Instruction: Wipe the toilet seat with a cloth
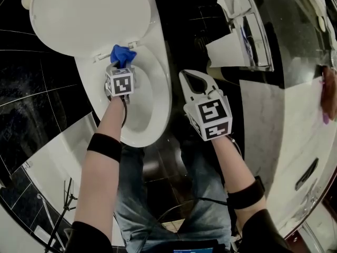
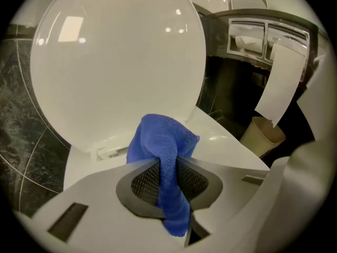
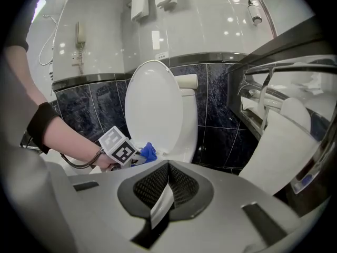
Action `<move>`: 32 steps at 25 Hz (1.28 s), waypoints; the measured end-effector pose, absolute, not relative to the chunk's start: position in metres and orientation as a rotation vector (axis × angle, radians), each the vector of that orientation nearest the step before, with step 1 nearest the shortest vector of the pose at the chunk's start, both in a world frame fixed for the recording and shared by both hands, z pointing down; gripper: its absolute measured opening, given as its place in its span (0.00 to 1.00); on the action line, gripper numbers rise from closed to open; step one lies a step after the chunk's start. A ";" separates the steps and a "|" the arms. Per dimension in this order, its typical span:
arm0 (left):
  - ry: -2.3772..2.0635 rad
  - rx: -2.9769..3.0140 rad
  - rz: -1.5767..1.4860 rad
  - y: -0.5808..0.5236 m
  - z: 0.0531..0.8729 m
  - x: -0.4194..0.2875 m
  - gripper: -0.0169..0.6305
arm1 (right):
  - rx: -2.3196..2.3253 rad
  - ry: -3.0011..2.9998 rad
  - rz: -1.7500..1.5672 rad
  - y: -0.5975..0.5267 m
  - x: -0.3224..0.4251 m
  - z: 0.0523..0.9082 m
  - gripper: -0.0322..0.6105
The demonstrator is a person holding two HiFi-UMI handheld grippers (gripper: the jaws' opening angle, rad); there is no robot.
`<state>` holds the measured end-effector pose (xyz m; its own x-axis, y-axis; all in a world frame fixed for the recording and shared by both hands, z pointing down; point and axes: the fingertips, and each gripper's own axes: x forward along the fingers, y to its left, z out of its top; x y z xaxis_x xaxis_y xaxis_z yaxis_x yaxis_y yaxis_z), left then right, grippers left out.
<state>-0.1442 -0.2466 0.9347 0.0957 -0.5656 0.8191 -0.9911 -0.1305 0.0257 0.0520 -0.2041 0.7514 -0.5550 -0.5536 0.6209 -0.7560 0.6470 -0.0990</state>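
The blue cloth (image 2: pixel 163 157) is pinched in our left tongs (image 2: pixel 167 165). One bunched end bulges out past the tips and a tail hangs back between the jaws. Seen from our head, the cloth (image 1: pixel 122 54) sits at the rear of the toilet seat (image 1: pixel 160 86), just beside the hinge; we cannot tell whether it presses on the seat. Right beyond the left tongs (image 1: pixel 121 63) the raised lid (image 2: pixel 116 62) fills most of the way ahead and blocks the wall behind it. Our left forearm lies over the open bowl (image 1: pixel 138 107), and the marker cube hides the jaws from above.

The right tongs (image 3: pixel 167 165) are pressed together and hang well apart from the seat, above the dark floor (image 1: pixel 168 157) beside the bowl. Ahead of them stands the toilet with the cloth (image 3: pixel 148 152) at its rim. To their right a sheet of toilet paper (image 3: pixel 279 141) hangs from a wall holder (image 2: pixel 266 36). Further right in the head view runs a pale marble counter (image 1: pixel 295 141). High to their left a wall phone (image 3: pixel 78 41) hangs on white tiles.
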 end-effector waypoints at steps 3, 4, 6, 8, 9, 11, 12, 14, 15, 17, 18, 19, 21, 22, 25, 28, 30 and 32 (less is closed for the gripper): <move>-1.512 1.777 0.900 -0.249 0.939 -0.133 0.15 | 1.022 -2.307 0.485 -0.203 0.061 0.753 0.08; -1.510 1.777 0.902 -0.250 0.940 -0.129 0.15 | 1.025 -2.305 0.487 -0.203 0.063 0.754 0.08; -1.513 1.780 0.915 -0.253 0.940 -0.125 0.15 | 1.028 -2.303 0.492 -0.202 0.067 0.755 0.08; -1.499 1.815 0.953 -0.255 0.939 -0.117 0.15 | 1.029 -2.304 0.494 -0.201 0.069 0.756 0.08; -1.480 1.848 0.981 -0.257 0.938 -0.111 0.15 | 1.030 -2.302 0.492 -0.200 0.070 0.757 0.08; -1.430 1.931 1.043 -0.259 0.935 -0.093 0.15 | 1.034 -2.297 0.482 -0.199 0.073 0.761 0.08; -1.404 1.976 1.076 -0.260 0.934 -0.083 0.15 | 1.033 -2.297 0.480 -0.198 0.073 0.762 0.08; -1.335 2.081 1.151 -0.259 0.932 -0.061 0.15 | 1.021 -2.302 0.493 -0.196 0.068 0.760 0.08; -1.290 2.143 1.198 -0.257 0.932 -0.049 0.15 | 1.013 -2.303 0.499 -0.194 0.066 0.758 0.08; -1.199 2.262 1.298 -0.248 0.932 -0.027 0.15 | 1.007 -2.302 0.501 -0.193 0.066 0.756 0.08; -1.162 2.305 1.330 -0.242 0.933 -0.019 0.14 | 1.007 -2.302 0.502 -0.192 0.067 0.756 0.08; -1.132 2.332 1.341 -0.236 0.933 -0.014 0.14 | 1.008 -2.300 0.503 -0.191 0.068 0.755 0.08; -1.070 2.373 1.339 -0.220 0.934 -0.007 0.14 | 1.013 -2.293 0.506 -0.190 0.073 0.755 0.08; -1.030 2.400 1.348 -0.210 0.935 -0.002 0.14 | 1.016 -2.288 0.509 -0.189 0.075 0.755 0.08; -0.899 2.477 1.420 -0.173 0.938 0.007 0.14 | 1.025 -2.273 0.525 -0.185 0.079 0.755 0.08; -0.804 2.509 1.485 -0.130 0.943 0.007 0.14 | 1.018 -2.261 0.535 -0.177 0.078 0.758 0.08; -0.732 2.533 1.532 -0.098 0.946 0.005 0.14 | 1.007 -2.257 0.543 -0.172 0.076 0.758 0.08; -0.656 2.561 1.585 -0.067 0.948 0.002 0.14 | 0.997 -2.254 0.554 -0.167 0.072 0.757 0.08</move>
<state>0.0017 -0.0670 0.9482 0.3815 -0.3228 0.8662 -0.3836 -0.9078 -0.1694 0.0716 -0.1667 0.7567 -0.5334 -0.5132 0.6724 -0.7664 0.6296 -0.1274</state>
